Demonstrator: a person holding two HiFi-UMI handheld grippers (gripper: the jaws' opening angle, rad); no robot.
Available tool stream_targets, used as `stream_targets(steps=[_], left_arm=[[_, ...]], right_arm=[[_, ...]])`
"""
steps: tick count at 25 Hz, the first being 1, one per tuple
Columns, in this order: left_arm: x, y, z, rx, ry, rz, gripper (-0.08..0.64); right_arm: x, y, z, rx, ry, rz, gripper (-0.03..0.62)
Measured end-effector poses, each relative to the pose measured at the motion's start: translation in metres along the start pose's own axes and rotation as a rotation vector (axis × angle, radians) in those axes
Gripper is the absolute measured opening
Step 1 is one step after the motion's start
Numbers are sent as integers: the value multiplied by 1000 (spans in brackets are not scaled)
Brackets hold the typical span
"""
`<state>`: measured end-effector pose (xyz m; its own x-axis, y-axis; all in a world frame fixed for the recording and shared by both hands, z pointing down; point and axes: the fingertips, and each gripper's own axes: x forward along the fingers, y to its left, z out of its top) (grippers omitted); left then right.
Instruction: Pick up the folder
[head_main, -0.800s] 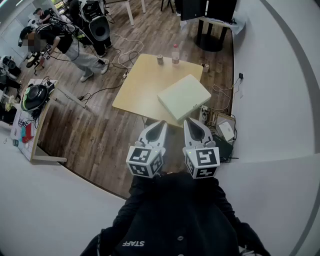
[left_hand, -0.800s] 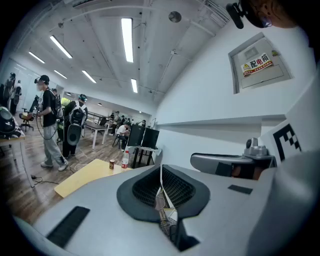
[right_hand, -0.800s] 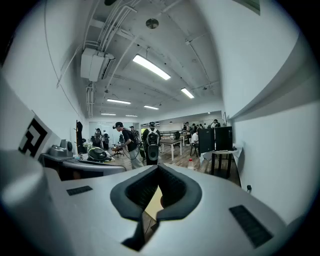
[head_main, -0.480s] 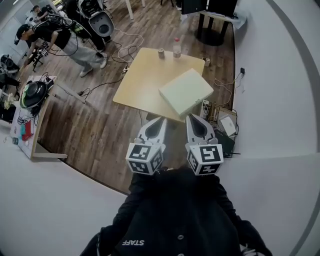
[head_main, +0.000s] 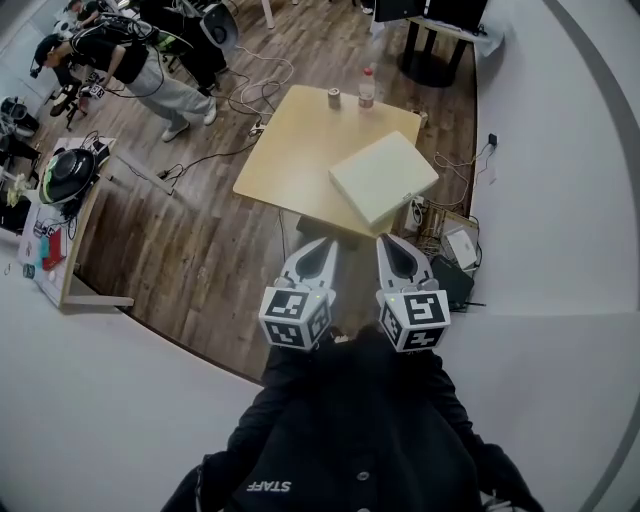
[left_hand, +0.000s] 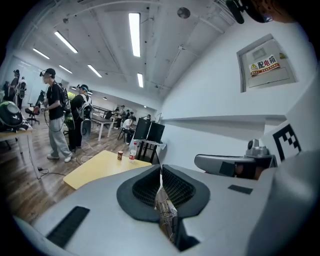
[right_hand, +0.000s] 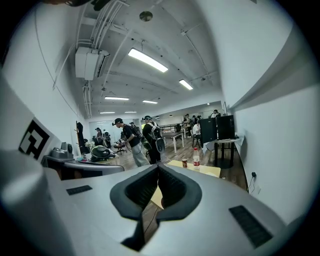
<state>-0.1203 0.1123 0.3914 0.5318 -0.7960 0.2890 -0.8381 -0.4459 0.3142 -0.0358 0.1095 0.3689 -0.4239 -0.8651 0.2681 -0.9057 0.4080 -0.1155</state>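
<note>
A: Item one, the folder. Where do we list it?

B: Upper right of centre in the head view, flat on the near right corner of the table, one corner poking over the edge. A can and a bottle stand at the far edge, well apart from it.

A: Item two, the tools.

B: Left gripper and right gripper sit side by side, low centre of the head view. We see both with jaws pressed together and nothing between them, and each gripper view confirms it.

A: Changes since a moment ago?

B: We note the table and folder sitting slightly higher and further right in the head view than before. The grippers keep the same spot in the frame, and their jaws are no different. A person at upper left has slid toward the corner.

A: Meaning for the task?

B: We judge the pickup not begun. Both grippers are still well short of the folder, over the floor. We would need to close in and spread the jaws before any grip on that overhanging corner.
</note>
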Motion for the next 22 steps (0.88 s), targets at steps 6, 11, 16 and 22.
stream_targets(steps=[6,11,16,22], left_arm=[[-14,19,-27,-45,32,11,43],[-25,37,-40,-79,47,30,43],[-18,52,-47,-106,67,43,43],[22,70,-53,-109,103,52,43]], right_arm=[[5,11,-31,44,61,-1,20],[11,19,-47,83,99,-3,20],[24,16,-57,116,126,0,20],[56,-19,-67,162,151,-27,21]])
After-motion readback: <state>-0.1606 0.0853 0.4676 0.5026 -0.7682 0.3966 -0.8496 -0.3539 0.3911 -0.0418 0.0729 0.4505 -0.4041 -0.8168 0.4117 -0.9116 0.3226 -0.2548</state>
